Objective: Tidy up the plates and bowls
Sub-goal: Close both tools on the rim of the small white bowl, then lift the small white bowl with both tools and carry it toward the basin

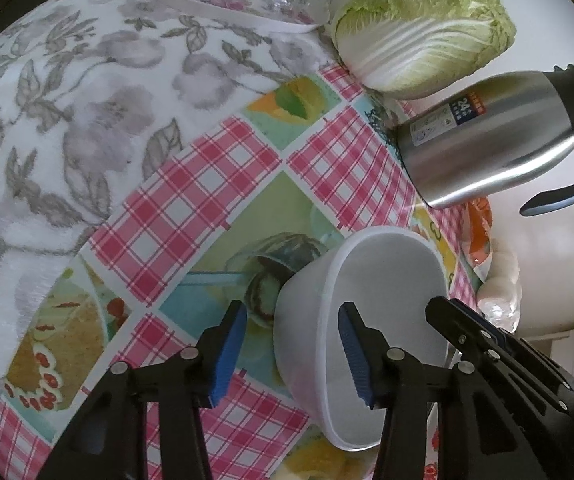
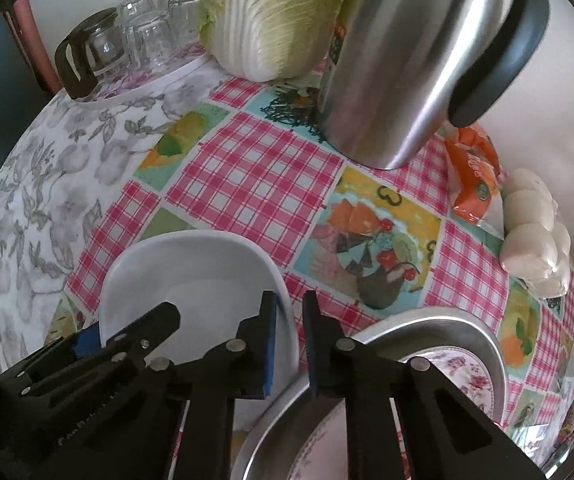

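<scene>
A white bowl (image 1: 383,280) is held tilted above the checked tablecloth; it also shows in the right wrist view (image 2: 191,268). My left gripper (image 1: 293,354) is open, its jaws straddling the bowl's near wall, one pad outside and one inside. My right gripper (image 2: 289,344) is closed on the bowl's rim on the opposite side. A steel basin (image 2: 439,332) at lower right holds a flowered plate (image 2: 463,380).
A steel thermos jug (image 1: 503,140) and a napa cabbage (image 1: 427,28) stand at the back. Upturned glasses (image 2: 147,36) sit on a tray at back left. An orange packet (image 2: 471,168) and a bag of white buns (image 2: 535,232) lie at the right edge.
</scene>
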A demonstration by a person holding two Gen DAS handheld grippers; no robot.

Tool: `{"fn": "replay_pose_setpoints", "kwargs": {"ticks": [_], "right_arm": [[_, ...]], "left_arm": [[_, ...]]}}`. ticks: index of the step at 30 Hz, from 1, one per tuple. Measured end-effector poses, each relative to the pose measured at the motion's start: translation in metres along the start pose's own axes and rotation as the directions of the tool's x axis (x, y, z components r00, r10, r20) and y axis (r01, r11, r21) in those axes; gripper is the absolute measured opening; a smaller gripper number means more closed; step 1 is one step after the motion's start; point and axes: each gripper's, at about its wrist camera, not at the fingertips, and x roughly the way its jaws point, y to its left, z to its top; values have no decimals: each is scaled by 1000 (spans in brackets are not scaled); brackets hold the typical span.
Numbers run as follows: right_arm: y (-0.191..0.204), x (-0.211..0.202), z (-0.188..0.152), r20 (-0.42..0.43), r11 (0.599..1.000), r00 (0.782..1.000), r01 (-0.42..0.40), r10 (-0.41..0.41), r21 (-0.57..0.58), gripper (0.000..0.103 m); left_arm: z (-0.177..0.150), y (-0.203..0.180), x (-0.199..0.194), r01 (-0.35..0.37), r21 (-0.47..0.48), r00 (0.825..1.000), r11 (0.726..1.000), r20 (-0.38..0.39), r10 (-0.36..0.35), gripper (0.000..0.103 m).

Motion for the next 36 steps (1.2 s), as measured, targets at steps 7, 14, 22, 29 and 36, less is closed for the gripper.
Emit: {"fn": "replay_pose_setpoints", "kwargs": {"ticks": [7, 14, 22, 29, 36], "right_arm": [[4, 2, 1, 9, 1000, 1000, 20, -20, -22, 12], [10, 2, 1, 8, 1000, 1000, 0, 0, -25, 11], [33, 7, -5, -21, 997, 998, -52, 51, -64, 11], [41, 11, -7, -16, 996, 998, -56, 56, -65, 12], [43, 8, -14, -11, 996, 998, -63, 63, -69, 11]], "left_arm": [[0, 1, 2, 4, -20, 1000, 1000, -1, -4, 36], [1, 12, -4, -11, -47, 1000, 999, 14, 11, 26], [7, 32, -17, -32, -98, 998, 995, 52, 37, 21], [7, 41, -15, -33, -108, 998, 994, 42, 37, 19], [7, 40, -17, -51, -94, 998, 994, 44, 55, 17]]}}
